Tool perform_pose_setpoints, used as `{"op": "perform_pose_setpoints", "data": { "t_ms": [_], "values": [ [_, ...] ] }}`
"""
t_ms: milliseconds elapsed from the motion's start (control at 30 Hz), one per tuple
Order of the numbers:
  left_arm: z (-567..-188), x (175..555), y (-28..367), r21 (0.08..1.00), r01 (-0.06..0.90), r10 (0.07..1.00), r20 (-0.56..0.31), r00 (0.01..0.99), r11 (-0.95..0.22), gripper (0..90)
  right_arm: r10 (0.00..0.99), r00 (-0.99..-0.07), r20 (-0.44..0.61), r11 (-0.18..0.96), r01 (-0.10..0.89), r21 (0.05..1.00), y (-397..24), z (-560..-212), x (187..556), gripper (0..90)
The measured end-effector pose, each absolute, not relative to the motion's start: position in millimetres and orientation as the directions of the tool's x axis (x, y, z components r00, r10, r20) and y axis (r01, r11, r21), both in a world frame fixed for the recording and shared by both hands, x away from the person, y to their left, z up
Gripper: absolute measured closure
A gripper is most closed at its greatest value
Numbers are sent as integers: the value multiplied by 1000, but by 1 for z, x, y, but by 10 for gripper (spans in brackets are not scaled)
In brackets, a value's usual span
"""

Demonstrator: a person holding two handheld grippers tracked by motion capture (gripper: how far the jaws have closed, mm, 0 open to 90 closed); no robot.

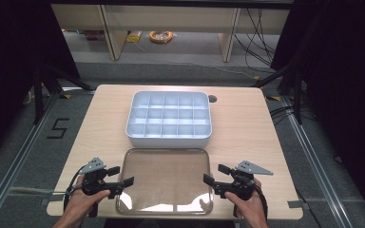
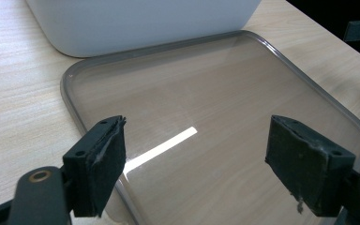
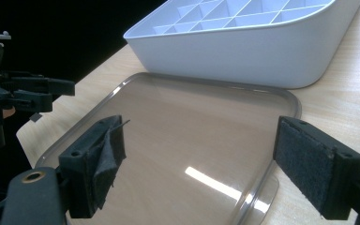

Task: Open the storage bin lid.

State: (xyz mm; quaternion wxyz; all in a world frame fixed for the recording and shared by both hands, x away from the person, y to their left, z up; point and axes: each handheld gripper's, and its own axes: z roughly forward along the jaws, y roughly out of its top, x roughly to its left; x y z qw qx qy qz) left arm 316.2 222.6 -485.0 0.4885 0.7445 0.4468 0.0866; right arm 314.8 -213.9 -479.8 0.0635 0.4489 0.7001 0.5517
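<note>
Lid (image 1: pixel 164 180) lies flat between my grippers, long axis running across; left gripper (image 1: pixel 121 176) and right gripper (image 1: pixel 212 174) face its short edges, jaws wide, empty.

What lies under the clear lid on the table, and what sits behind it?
Through the clear lid the wooden table shows, nothing else beneath it. Behind it stands the white compartment box, its cells visibly empty; under the box cannot be seen.

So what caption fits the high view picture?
Two open grippers flank a clear lid before a white divided box.
</note>
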Motion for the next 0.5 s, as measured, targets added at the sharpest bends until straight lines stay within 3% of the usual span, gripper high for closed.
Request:
{"op": "perform_pose_setpoints", "data": {
  "t_ms": [500],
  "values": [
    [-486, 303, 219, 820, 553, 732, -285, 619, -149, 203, 700, -624, 346, 65, 538, 840, -212, -482, 302, 158]
  ]
}}
